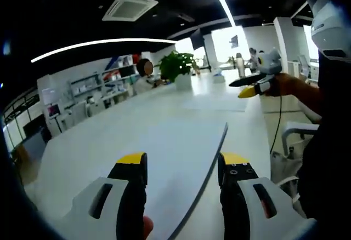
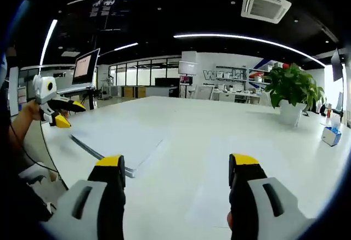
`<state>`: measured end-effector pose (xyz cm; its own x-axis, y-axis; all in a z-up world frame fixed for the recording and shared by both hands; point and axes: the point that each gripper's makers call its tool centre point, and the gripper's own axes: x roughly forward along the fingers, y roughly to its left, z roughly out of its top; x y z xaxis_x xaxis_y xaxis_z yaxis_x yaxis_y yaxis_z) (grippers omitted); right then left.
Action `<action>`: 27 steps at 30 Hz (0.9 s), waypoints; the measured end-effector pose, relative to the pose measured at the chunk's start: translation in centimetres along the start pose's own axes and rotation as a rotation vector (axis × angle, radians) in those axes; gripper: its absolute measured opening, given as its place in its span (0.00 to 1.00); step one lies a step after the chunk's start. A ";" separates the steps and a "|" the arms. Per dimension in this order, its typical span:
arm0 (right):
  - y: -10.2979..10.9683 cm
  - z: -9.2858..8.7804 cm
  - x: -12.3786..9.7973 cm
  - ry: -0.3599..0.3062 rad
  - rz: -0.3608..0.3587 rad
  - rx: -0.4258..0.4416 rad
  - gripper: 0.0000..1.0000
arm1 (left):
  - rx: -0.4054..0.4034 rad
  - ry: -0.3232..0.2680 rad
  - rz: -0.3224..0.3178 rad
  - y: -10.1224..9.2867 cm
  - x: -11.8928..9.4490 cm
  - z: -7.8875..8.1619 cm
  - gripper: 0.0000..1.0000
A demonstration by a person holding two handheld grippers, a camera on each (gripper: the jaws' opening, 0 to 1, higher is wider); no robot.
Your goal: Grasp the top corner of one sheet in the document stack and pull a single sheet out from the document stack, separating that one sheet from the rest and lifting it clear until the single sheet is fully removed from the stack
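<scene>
With both hand-held grippers, left [image 1: 182, 170] and right [image 2: 177, 171], wide open and empty, the thin, limp sheets of the stack [image 2: 118, 141] near the bench [image 2: 219, 136] edge probably need a light pinch at one top corner.

The right claw [image 2: 178, 174] stood with its jaws wide apart over the white tabletop [image 2: 219, 136]. The paper stack [image 2: 118, 138] lay flat at left of center. At the left edge, the left claw [image 2: 68, 114] hovered above the tabletop's edge. A potted plant [image 2: 293, 95] stood at right, a small blue box [image 2: 331, 135] beside it.
</scene>
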<state>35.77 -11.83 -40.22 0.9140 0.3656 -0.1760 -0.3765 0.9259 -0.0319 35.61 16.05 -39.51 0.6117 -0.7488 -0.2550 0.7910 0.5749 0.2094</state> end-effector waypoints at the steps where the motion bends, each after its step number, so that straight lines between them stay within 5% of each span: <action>1: 0.1 -0.1 0.0 0.004 0.006 0.002 0.79 | -0.003 -0.001 -0.001 -0.1 0.0 0.1 0.52; 11: 1.0 -1.9 0.5 0.047 0.052 0.050 0.82 | -0.071 -0.014 0.020 -0.5 0.1 0.0 0.52; 19: 1.5 -2.6 0.7 0.065 0.078 0.062 0.79 | 0.022 0.030 0.023 -0.4 0.4 0.1 0.52; 27: 1.6 -2.0 1.2 0.044 0.088 0.065 0.78 | 0.071 0.141 -0.031 -1.4 1.2 -1.6 0.52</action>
<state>35.93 -10.13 -42.43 0.8699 0.4422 -0.2184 -0.4428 0.8953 0.0490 35.28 14.89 -41.63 0.5862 -0.7094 -0.3913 0.8100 0.5234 0.2644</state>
